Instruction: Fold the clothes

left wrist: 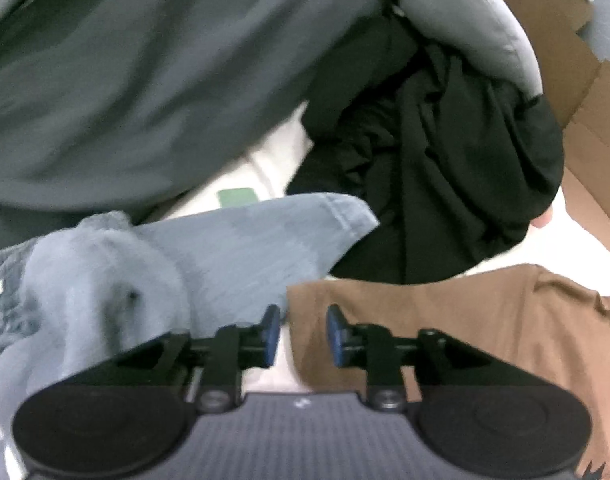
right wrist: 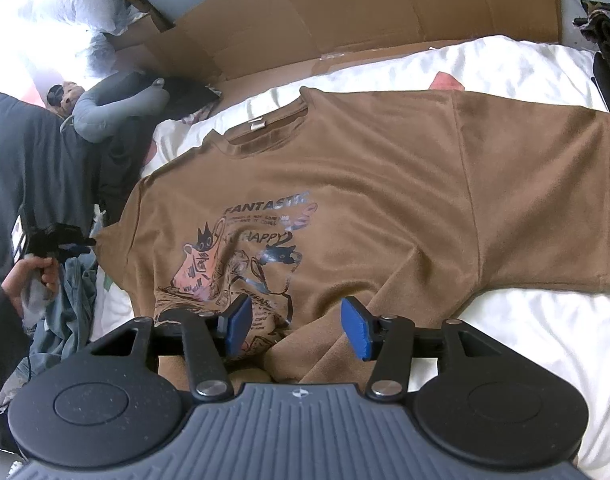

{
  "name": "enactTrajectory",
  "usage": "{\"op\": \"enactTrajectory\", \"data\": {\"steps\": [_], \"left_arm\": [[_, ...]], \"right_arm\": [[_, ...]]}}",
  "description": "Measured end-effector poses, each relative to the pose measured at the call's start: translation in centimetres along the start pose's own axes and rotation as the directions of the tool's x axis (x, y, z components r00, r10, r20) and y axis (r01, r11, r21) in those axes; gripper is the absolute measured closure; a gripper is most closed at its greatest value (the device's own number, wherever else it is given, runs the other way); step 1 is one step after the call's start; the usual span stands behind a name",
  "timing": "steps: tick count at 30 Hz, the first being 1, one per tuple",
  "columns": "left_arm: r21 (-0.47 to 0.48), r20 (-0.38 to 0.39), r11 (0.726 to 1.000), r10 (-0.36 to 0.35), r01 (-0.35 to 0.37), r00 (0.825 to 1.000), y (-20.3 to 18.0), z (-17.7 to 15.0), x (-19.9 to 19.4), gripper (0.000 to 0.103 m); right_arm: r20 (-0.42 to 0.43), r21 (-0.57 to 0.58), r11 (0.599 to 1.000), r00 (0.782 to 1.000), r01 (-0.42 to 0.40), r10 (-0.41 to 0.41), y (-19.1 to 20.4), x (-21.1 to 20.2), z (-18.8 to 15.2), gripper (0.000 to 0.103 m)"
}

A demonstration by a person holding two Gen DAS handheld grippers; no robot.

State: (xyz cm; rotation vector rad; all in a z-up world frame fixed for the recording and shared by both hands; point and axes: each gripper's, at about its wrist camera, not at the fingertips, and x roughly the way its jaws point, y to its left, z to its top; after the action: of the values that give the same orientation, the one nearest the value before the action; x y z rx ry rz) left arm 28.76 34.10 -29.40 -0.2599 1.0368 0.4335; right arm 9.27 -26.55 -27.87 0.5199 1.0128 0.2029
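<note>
Brown cotton is what the work turns on: the brown T-shirt lies print side up on the white bedding, filling the middle of the right wrist view, collar toward the upper left, one sleeve out to the right edge. The right gripper sits low in the frame over the hem, its blue pads roughly half apart with a raised ridge of shirt fabric between them; I cannot tell whether they press it. The left gripper, at the bottom centre of its own blurred view, has its jaws a little way apart and nothing in them, poised over the shirt's edge where it meets the grey-blue garment; a black garment lies heaped above it. In the right wrist view that gripper shows small at the left edge, beside the near sleeve, in a person's hand. To fold cleanly, I would judge each gripper should pinch both layers at matching points on the hem and shoulder, lift only enough to clear the bedding, and keep the cloth taut between them. The neighbouring clothes at the left could get caught up, so that bite should stay on brown fabric only.
</note>
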Motion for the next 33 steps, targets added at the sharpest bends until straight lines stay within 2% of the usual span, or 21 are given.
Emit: {"op": "enactTrajectory", "data": {"steps": [8,17,22,26,28,30,31,33], "left_arm": [[-0.079,0.010,0.994,-0.077,0.077,0.997,1.9,-3.3,-3.5,0.073],[-0.086,-0.077,0.977,-0.203,0.196,0.976,-0.5,-7.2,-2.1,0.073],[-0.161,-0.084,0.951,-0.279,0.263,0.957,-1.0,-7.6,-1.2,0.073],[-0.183,-0.088,0.950,-0.271,0.252,0.958,-1.2,-7.1,0.0,0.074],[-0.203,-0.082,0.948,-0.264,0.244,0.961,-1.0,-6.8,0.6,0.075],[-0.220,-0.067,0.942,-0.274,0.254,0.959,-0.9,-6.3,0.7,0.086],[-0.227,-0.059,0.938,-0.281,0.262,0.958,-0.8,-6.1,0.6,0.096],[-0.198,-0.039,0.940,-0.291,0.278,0.956,-1.2,-5.3,-0.2,0.096]], "right_arm": [[-0.001,0.001,1.000,1.000,-0.002,0.002,-0.1,-0.1,-0.1,0.046],[0.000,-0.001,1.000,1.000,-0.005,0.005,-0.1,-0.1,-0.2,0.046],[-0.004,-0.002,1.000,1.000,-0.003,0.003,-0.3,0.1,-0.3,0.046],[-0.011,0.003,1.000,1.000,0.000,0.000,-0.5,0.3,-0.4,0.046],[-0.012,0.005,1.000,1.000,0.002,-0.001,-0.5,0.4,-0.5,0.046],[-0.011,0.004,1.000,1.000,0.001,-0.001,-0.4,0.3,-0.5,0.046],[-0.010,0.002,1.000,1.000,0.002,-0.002,-0.4,0.3,-0.5,0.046],[-0.007,-0.001,1.000,1.000,0.004,-0.004,-0.5,0.1,-0.5,0.046]]}}
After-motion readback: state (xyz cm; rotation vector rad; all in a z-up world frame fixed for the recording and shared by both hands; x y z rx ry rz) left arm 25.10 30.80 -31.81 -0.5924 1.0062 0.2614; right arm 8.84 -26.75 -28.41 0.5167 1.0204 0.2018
